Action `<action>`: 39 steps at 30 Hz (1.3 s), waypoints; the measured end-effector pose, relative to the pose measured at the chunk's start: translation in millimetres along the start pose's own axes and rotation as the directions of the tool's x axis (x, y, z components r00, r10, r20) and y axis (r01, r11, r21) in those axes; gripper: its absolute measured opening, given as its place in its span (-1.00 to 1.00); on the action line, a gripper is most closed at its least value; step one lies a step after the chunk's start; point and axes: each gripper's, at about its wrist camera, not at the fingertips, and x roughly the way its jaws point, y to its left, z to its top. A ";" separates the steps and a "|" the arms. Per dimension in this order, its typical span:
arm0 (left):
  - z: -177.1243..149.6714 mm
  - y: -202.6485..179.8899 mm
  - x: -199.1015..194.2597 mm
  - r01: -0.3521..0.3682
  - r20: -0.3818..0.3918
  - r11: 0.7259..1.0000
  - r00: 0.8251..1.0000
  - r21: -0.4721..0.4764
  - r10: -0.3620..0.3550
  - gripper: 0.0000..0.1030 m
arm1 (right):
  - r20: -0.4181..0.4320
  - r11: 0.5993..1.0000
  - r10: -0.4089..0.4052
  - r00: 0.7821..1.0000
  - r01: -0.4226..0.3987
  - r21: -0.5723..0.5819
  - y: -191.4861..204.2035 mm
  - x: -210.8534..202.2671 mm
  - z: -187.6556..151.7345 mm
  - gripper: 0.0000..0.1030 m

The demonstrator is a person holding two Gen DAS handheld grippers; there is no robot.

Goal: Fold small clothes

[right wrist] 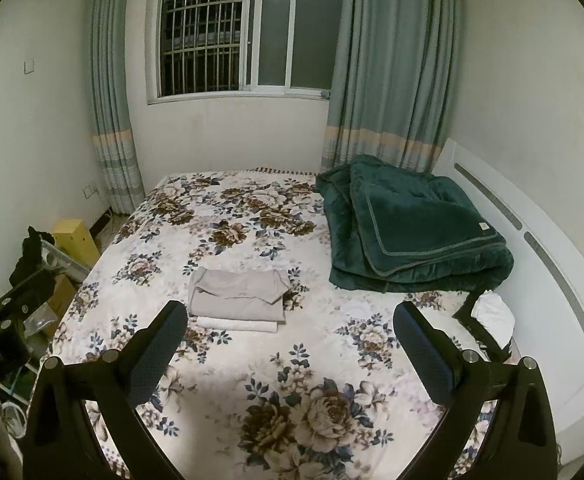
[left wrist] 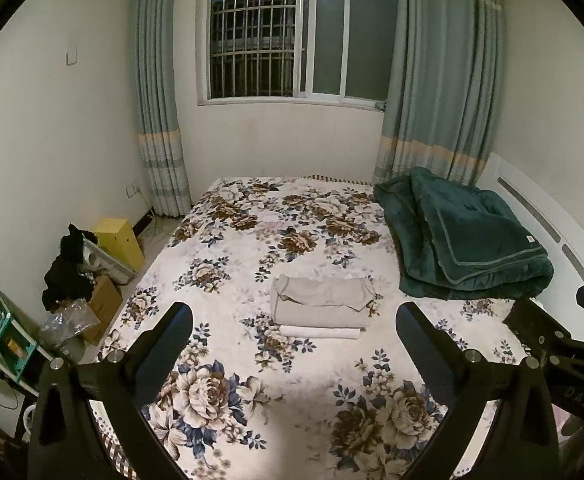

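From my left wrist camera, my left tool (left wrist: pixel 294 328) hangs above the near part of the bed (left wrist: pixel 251 360) with its fingers spread wide and nothing between them. Ahead of it, near the middle of the flowered cover, lies a small stack of folded clothes (left wrist: pixel 322 306): a beige-grey garment on top, with a loose flap turned over along its far edge, and a white piece (left wrist: pixel 320 333) under it, showing only as a thin strip at the near edge. The stack is a flat rectangle whose long axis runs left to right across the bed, its long side facing me. A folded dark green blanket (left wrist: pixel 464 240) sits well apart to the right, by the white headboard (left wrist: pixel 532 216). Part of my right tool (left wrist: pixel 552 336) shows at the right edge.

From my right wrist camera, my right tool (right wrist: pixel 289 326) is likewise released, fingers wide apart and empty, above the bed (right wrist: pixel 251 360). The folded clothes (right wrist: pixel 237 294) lie ahead and left of centre, just beyond my left fingertip (right wrist: pixel 171 322), long axis again crosswise, white piece (right wrist: pixel 237 325) peeking out at the near edge. The green blanket (right wrist: pixel 412 228) lies to the right, and a white cloth (right wrist: pixel 492 314) rests by the headboard (right wrist: pixel 552 280).
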 end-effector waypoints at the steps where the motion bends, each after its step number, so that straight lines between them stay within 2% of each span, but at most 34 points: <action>1: 0.1 0.6 -1.4 0.001 0.003 1.000 1.000 -0.001 -0.001 1.00 | -0.001 1.000 -0.001 1.000 0.001 0.000 -0.2 0.2 -0.5 1.00; 39: 5.5 -9.9 -14.3 0.005 0.018 1.000 1.000 0.004 -0.005 1.00 | 0.012 1.000 0.000 1.000 0.000 0.027 12.9 -10.2 -0.2 1.00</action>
